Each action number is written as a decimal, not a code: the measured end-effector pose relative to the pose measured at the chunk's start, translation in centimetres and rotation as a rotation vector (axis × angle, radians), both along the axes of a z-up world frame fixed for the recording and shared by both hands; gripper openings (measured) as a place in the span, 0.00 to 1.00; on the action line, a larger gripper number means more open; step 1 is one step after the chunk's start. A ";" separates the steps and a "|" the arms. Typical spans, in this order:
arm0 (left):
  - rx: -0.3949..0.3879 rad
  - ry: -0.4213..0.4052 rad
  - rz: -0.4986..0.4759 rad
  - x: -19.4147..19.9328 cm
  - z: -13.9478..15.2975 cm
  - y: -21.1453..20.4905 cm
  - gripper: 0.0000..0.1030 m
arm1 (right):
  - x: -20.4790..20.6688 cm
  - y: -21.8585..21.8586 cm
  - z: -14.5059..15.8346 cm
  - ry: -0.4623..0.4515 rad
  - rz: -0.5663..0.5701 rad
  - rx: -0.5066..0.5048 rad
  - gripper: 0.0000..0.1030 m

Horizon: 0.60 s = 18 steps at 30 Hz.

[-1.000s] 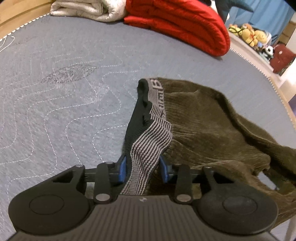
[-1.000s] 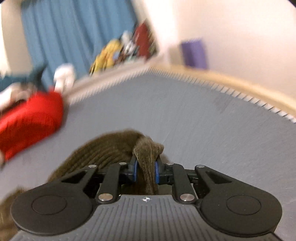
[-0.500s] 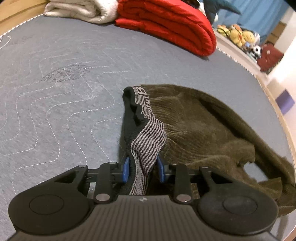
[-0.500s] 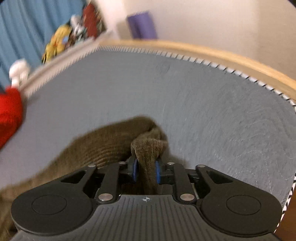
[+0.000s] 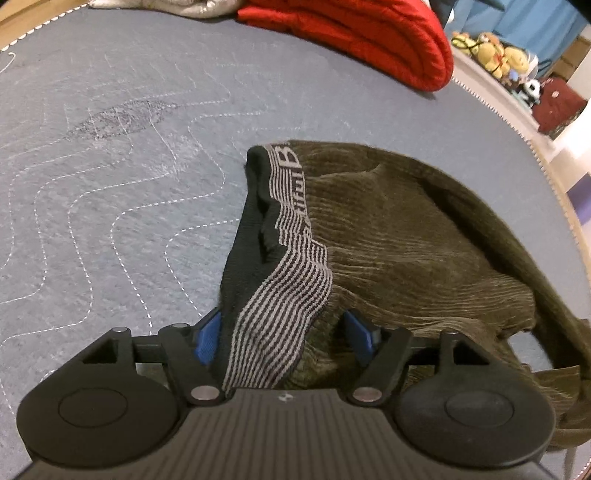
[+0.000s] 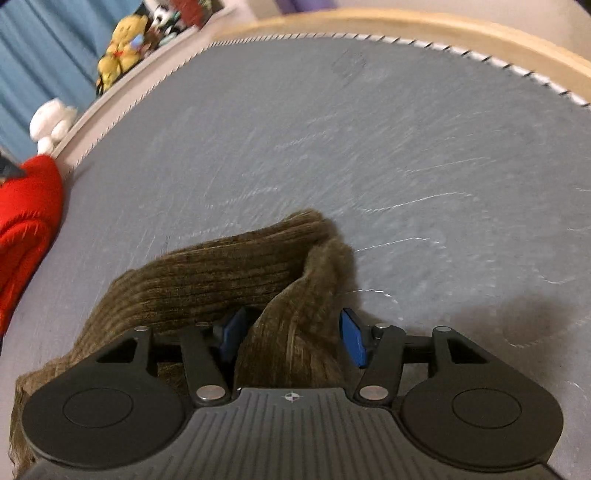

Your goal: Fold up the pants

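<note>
2 grippers are in play, and both have let go or are close to it. The left gripper [image 5: 286, 334] stands with its blue-padded fingers [image 5: 207, 338] spread wide; the black-and-grey striped elastic waistband [image 5: 291, 258] of the olive-brown corduroy pants [image 5: 406, 236] lies loosely between them, not pinched. The right gripper [image 6: 291, 334] is likewise wide, with a bunched end of the same pants [image 6: 295, 306] resting in the gap between its pads; which end this is, a cuff or a folded edge, cannot be told from the right wrist view.

The pants lie on the grey quilted mat with wavy white stitching [image 5: 110, 184], roughly in the middle of it, well apart from the folded red padded blanket [image 5: 369, 40] and the pale folded cloth [image 5: 177, 5] at the far edge. Plush toys [image 5: 491, 55] sit on a ledge beyond the mat.

As a judgement of progress: the garment looks doubled over at least once, since the waistband shows only 1 short stretch and the brown cloth is heaped in layers behind it. The result is still rumpled, with a loose flap hanging off near the mat's right edge. What seems left is to smooth the layers, tuck in that flap, and probably make 1 more fold to get a compact, flat bundle. Both tools would need fresh grips for that.
</note>
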<state>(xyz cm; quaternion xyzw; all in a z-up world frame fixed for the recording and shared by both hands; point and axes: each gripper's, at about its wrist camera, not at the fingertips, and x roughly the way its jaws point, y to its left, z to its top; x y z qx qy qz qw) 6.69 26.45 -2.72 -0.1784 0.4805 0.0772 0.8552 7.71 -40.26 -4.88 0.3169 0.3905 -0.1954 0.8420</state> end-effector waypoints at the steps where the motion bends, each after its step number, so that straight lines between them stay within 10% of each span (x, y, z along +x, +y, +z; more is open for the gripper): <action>1: 0.010 0.008 0.000 0.3 -0.2 -0.1 0.72 | 0.3 0.0 -0.2 0.007 0.016 -0.001 0.56; 8: 0.060 0.033 -0.008 1.0 -0.9 -0.7 0.64 | 2.0 1.1 2.0 -0.048 0.102 -0.035 0.11; 14: 0.040 -0.045 0.025 0.1 0.5 -0.3 0.45 | -3.2 1.9 10.9 -0.706 -0.134 -0.171 0.09; 18: 0.017 -0.060 0.013 -0.5 0.8 0.2 0.41 | -2.8 -1.5 8.1 -0.366 -0.401 -0.140 0.09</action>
